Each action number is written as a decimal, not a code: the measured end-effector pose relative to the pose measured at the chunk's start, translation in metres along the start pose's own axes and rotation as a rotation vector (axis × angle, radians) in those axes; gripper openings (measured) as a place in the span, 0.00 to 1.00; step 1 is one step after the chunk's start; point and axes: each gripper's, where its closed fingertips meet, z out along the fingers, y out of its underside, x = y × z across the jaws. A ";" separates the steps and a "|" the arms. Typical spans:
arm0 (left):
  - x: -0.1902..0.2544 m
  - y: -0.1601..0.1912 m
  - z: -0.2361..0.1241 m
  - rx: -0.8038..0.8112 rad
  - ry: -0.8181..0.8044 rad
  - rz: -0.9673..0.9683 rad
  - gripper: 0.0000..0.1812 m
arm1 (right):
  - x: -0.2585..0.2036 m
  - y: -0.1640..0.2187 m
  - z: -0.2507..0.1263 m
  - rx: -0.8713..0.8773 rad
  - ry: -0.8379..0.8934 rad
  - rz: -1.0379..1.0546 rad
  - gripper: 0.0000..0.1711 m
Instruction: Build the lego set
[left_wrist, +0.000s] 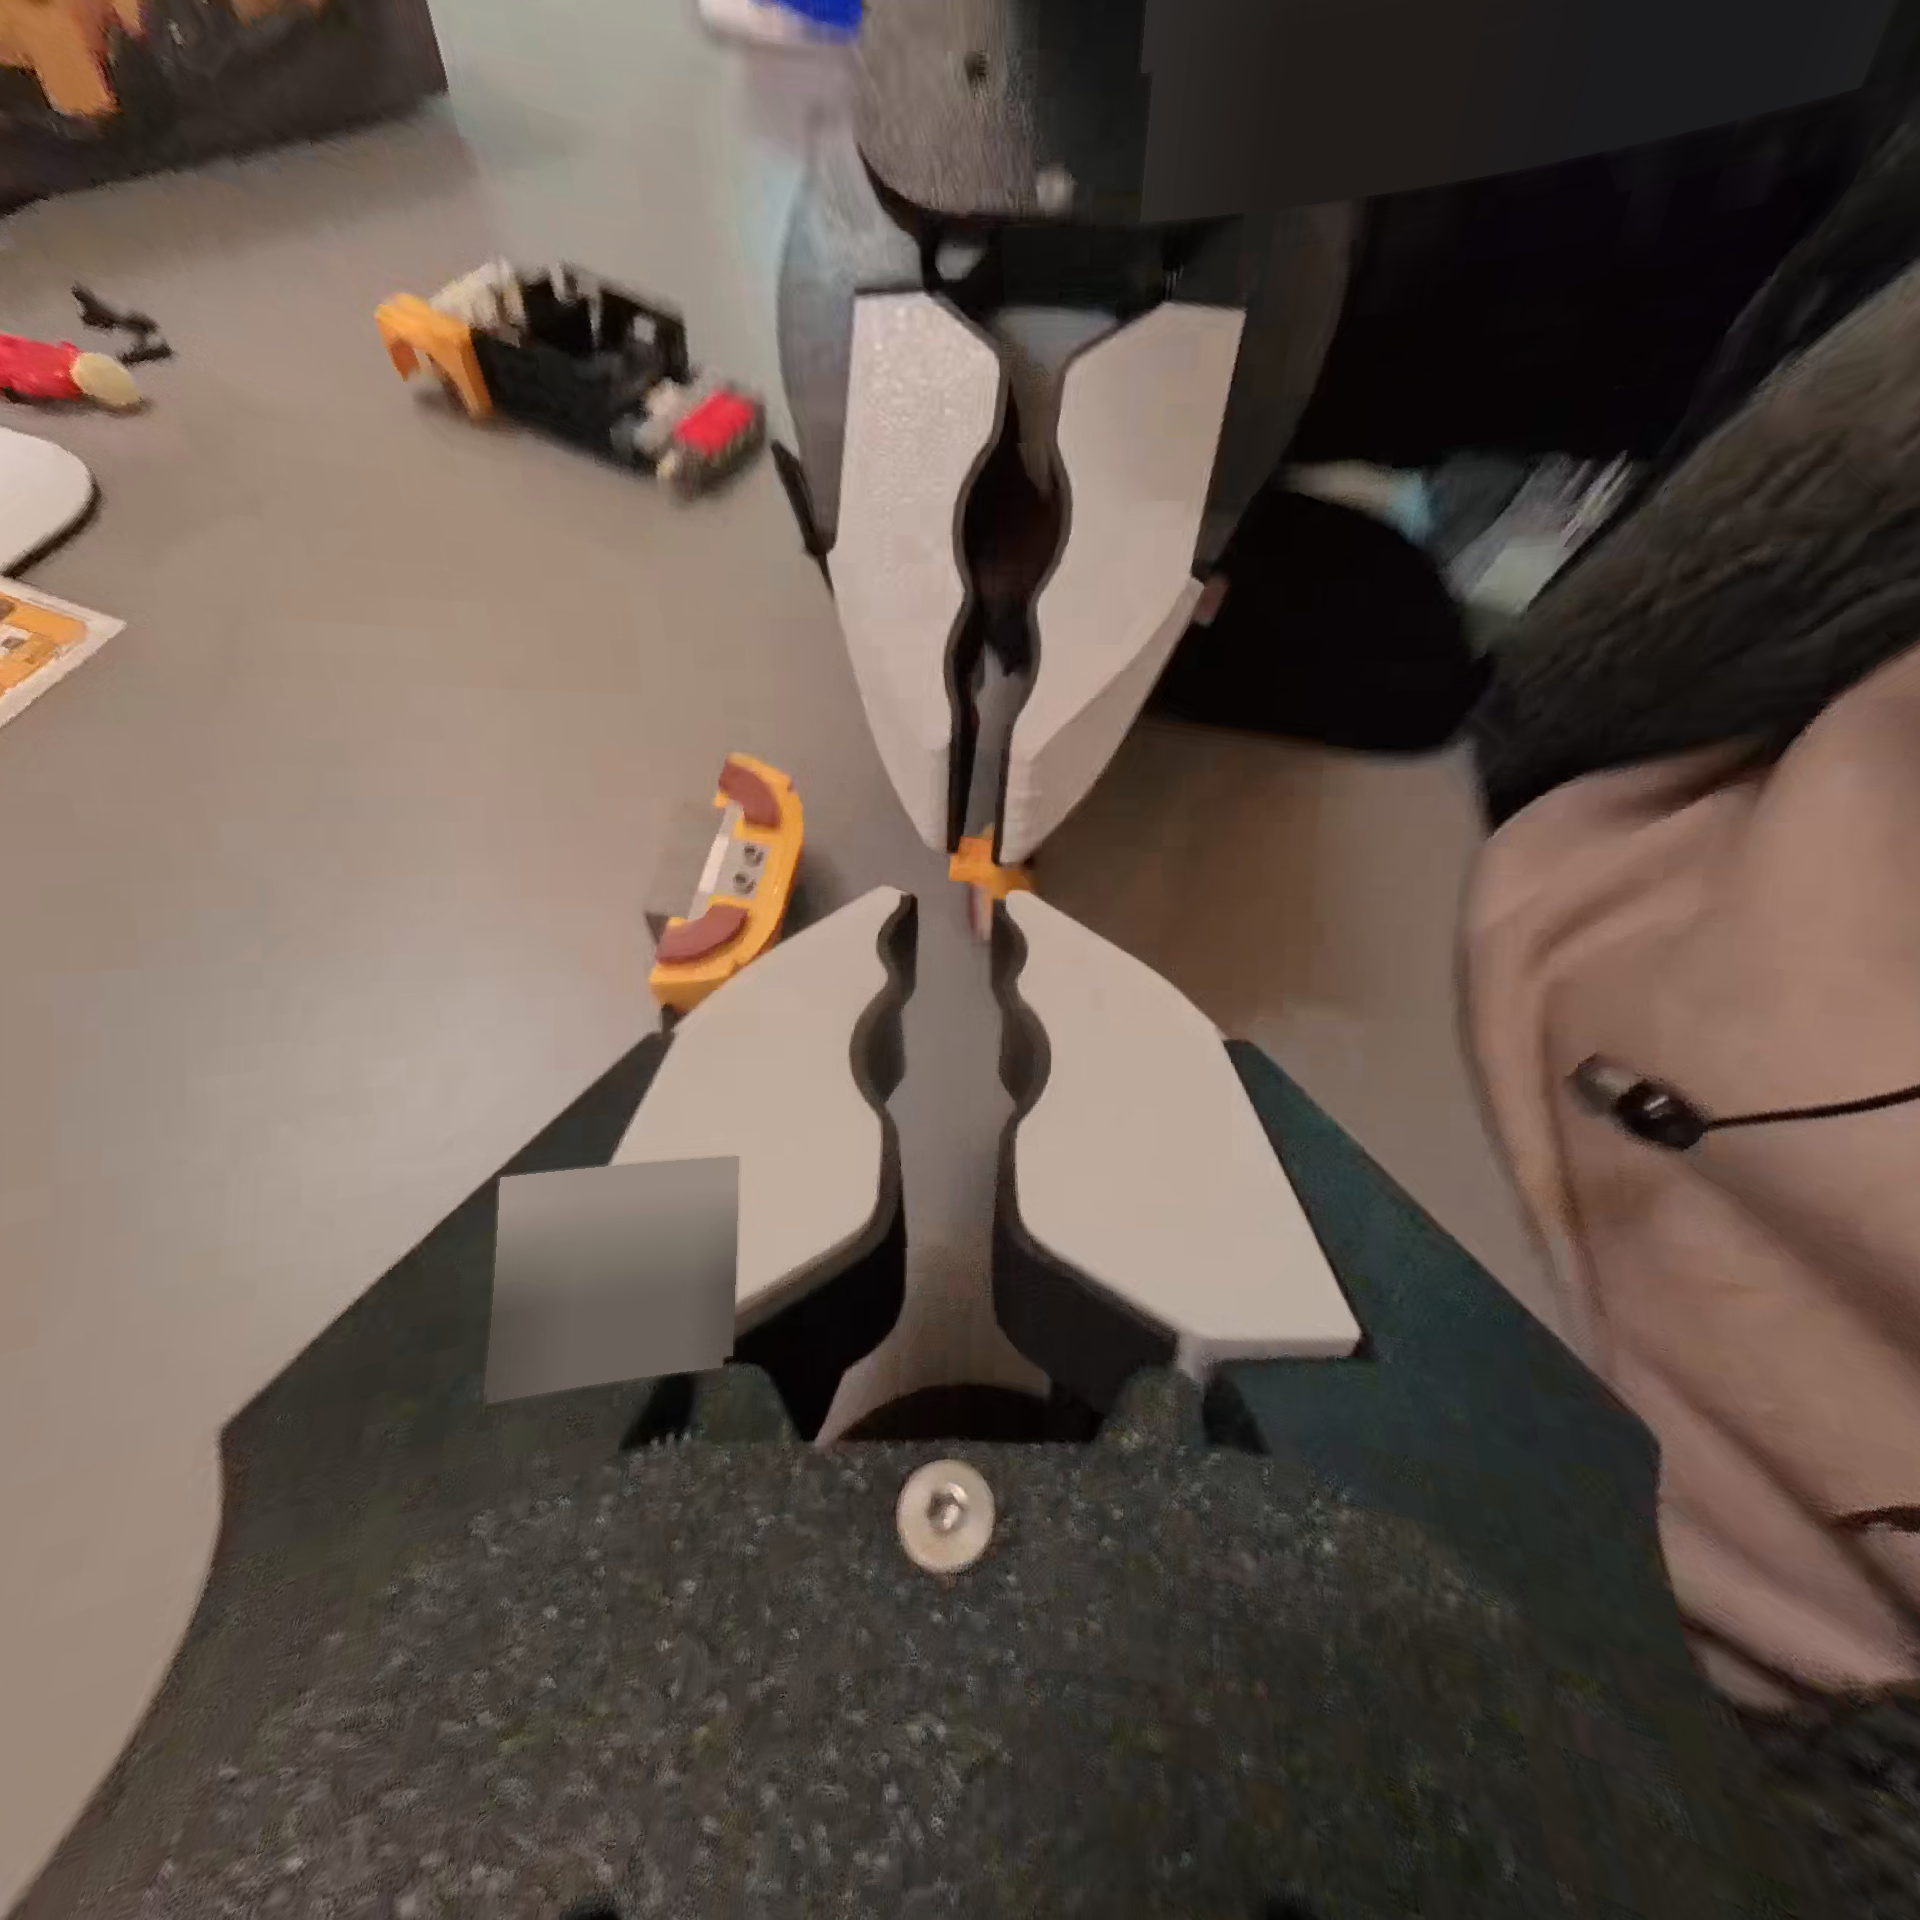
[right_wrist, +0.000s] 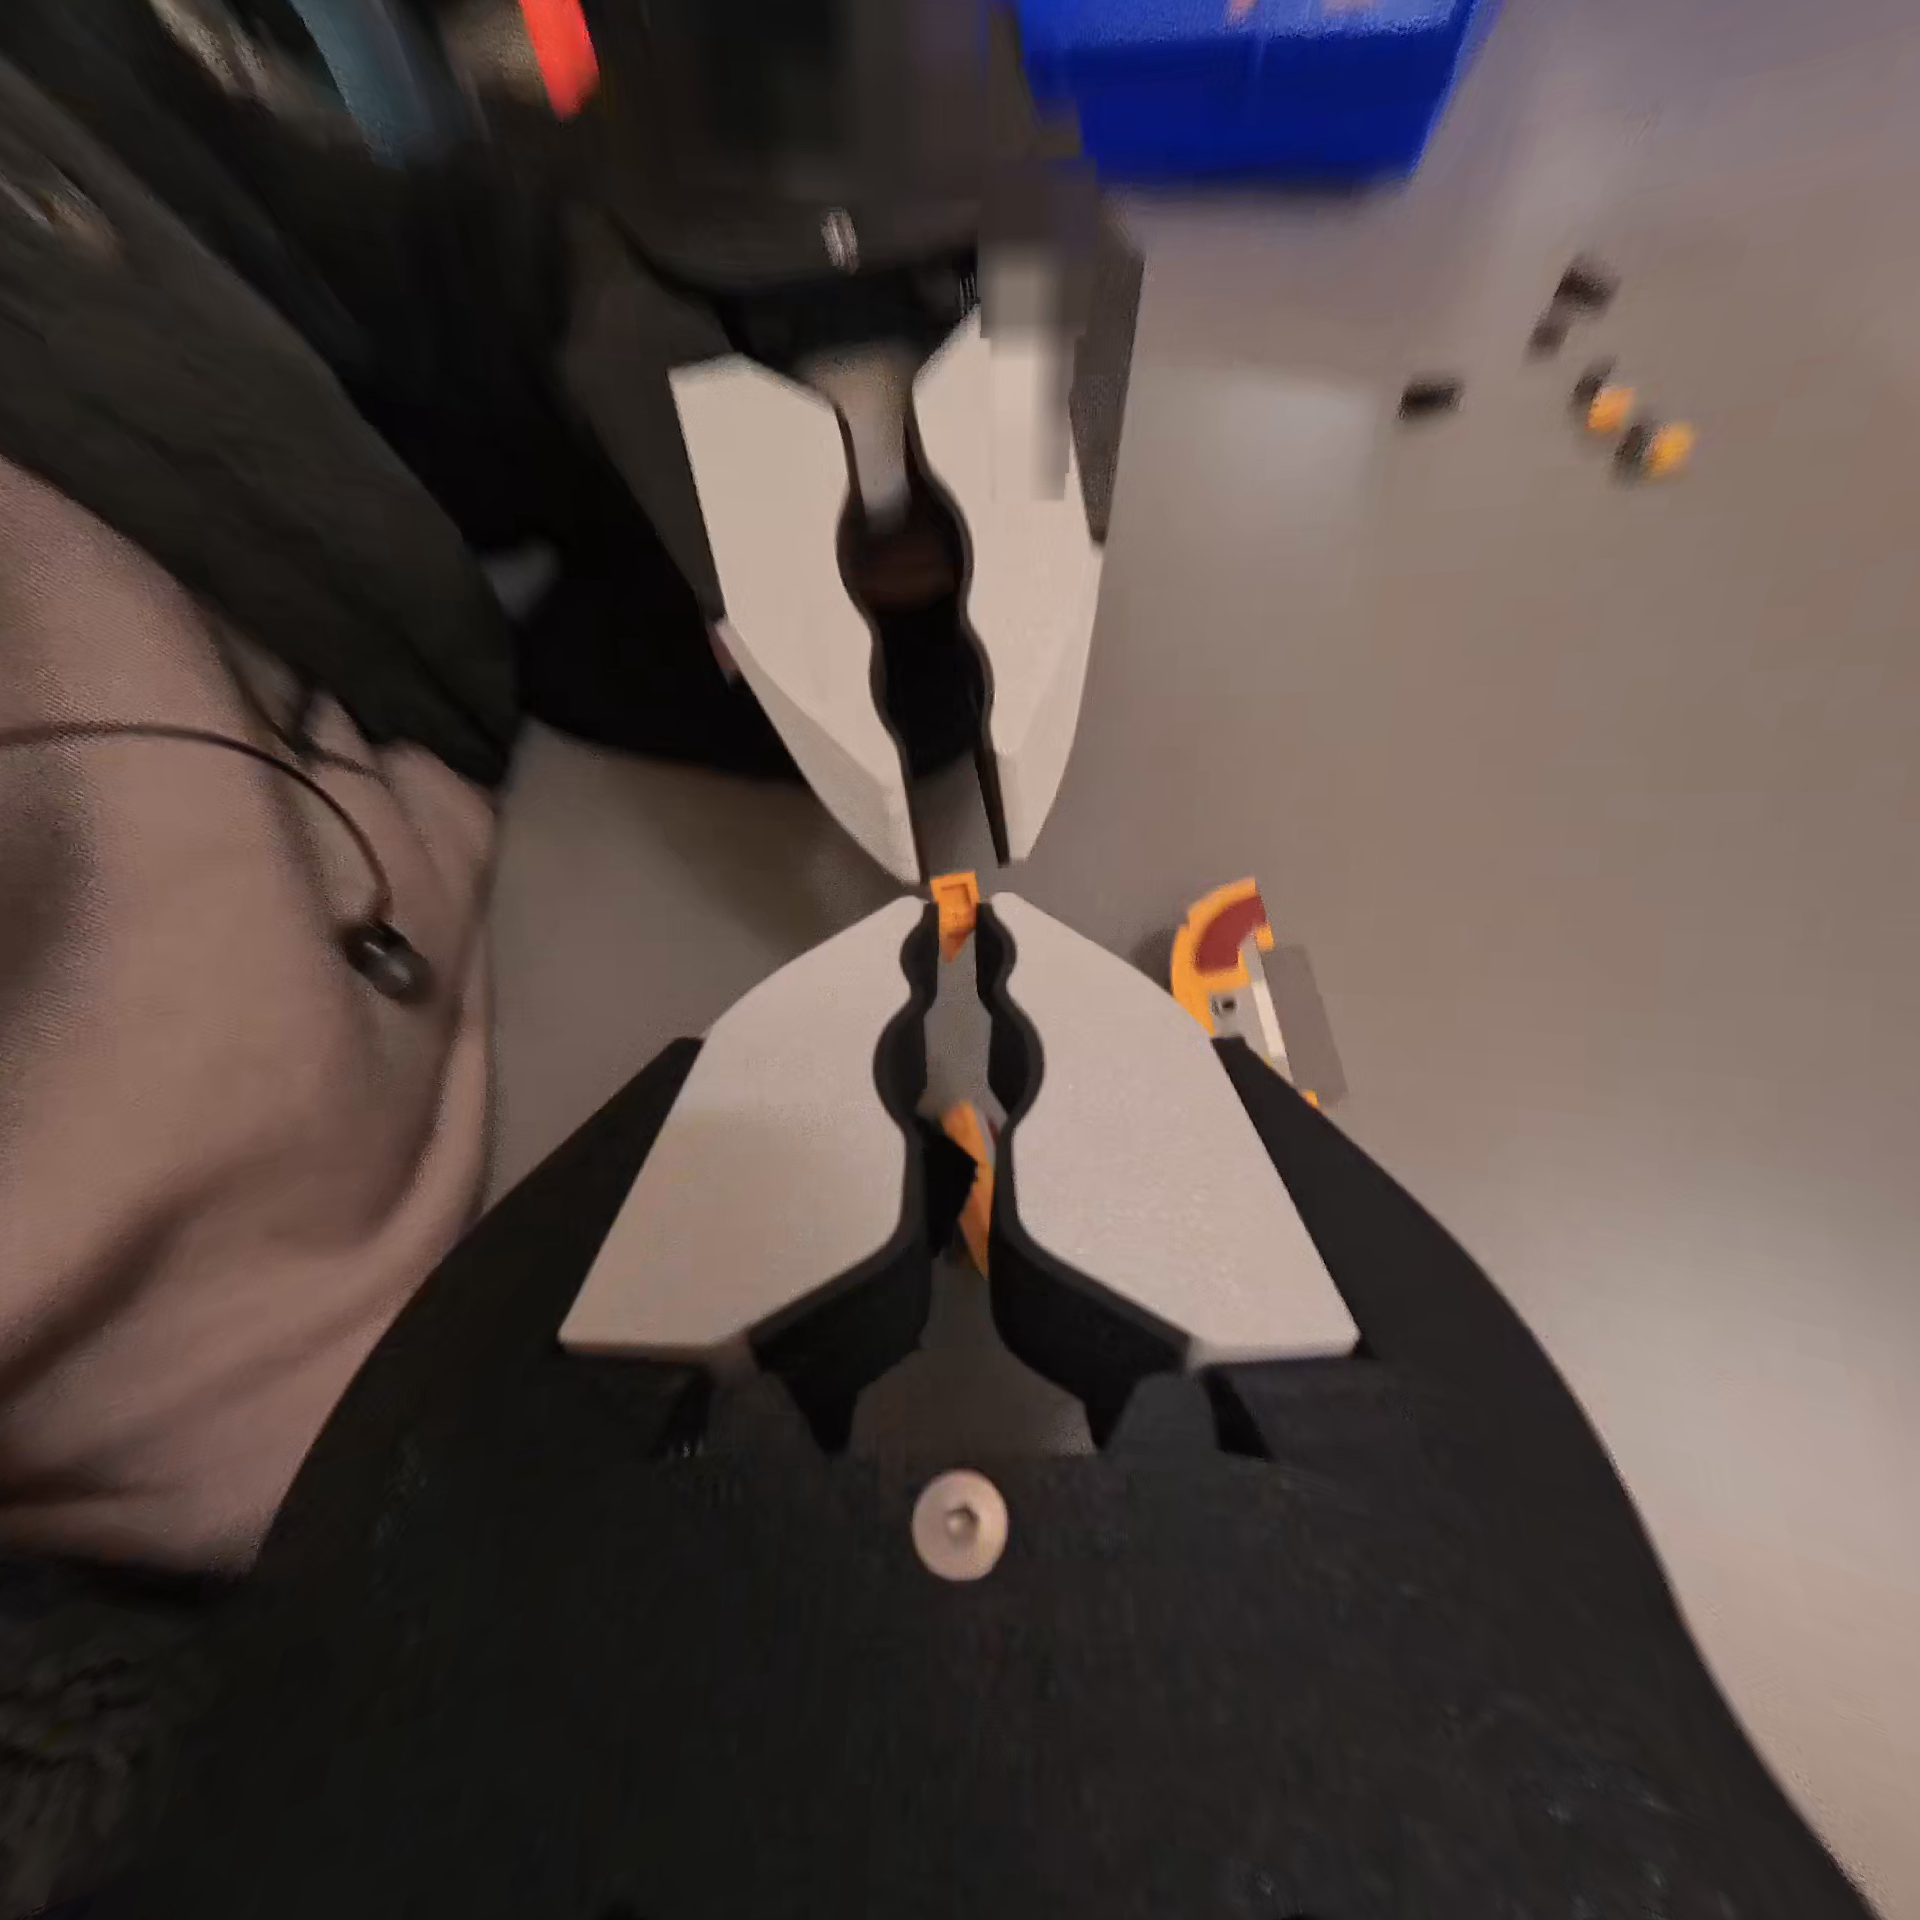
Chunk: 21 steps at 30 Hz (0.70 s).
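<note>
Right wrist view: both jaws pinch orange piece (right_wrist: 954, 902).

Smooth grey tabletop (left_wrist: 312, 935) under soft even light, blue bin (right_wrist: 1247, 94) at its far edge.

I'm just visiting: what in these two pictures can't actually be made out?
- Small orange piece between the two grippers: left wrist view, fingertips cover most of it.
- Orange and dark-red curved part: right wrist view, the right gripper's body hides its lower half.
- Small loose bricks: right wrist view, too blurred to identify.
</note>
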 end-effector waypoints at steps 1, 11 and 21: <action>0.005 -0.009 -0.003 0.064 0.029 -0.034 0.08 | -0.004 -0.012 -0.007 0.110 -0.006 0.011 0.04; 0.054 -0.081 -0.027 0.518 0.218 -0.175 0.06 | -0.049 -0.076 -0.052 0.701 -0.050 0.059 0.04; 0.083 -0.094 -0.041 0.595 0.217 -0.139 0.02 | -0.081 -0.084 -0.062 0.796 -0.061 0.021 0.04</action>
